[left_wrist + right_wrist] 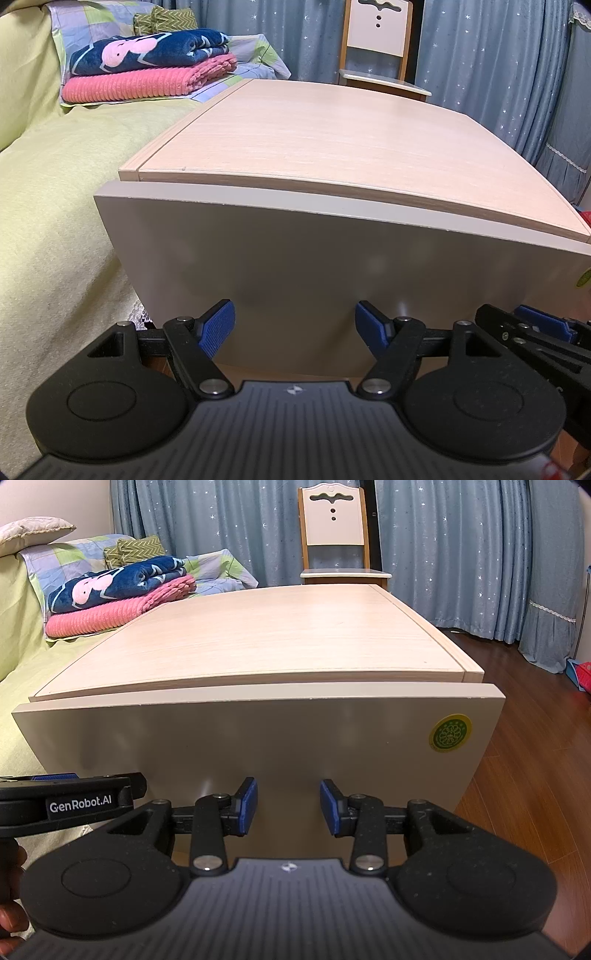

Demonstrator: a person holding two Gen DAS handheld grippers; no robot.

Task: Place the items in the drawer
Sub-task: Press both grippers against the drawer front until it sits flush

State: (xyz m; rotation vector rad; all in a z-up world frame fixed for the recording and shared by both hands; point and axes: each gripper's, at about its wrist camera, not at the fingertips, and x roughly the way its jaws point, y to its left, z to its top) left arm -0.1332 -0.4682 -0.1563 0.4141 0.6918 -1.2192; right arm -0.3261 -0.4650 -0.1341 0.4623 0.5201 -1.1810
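Observation:
A light wood nightstand stands beside a bed. Its beige drawer front is flush with the cabinet, with only a thin gap under the top. My left gripper is open close in front of the lower part of the drawer front, nothing between its blue pads. My right gripper is also open just before the same panel, empty. Each gripper shows at the edge of the other's view: the right one and the left one. No items for the drawer are in view.
Folded pink and navy blankets lie on the yellow-green bed to the left. A white chair stands behind the nightstand before blue curtains. Wood floor lies to the right. A green round sticker marks the drawer front.

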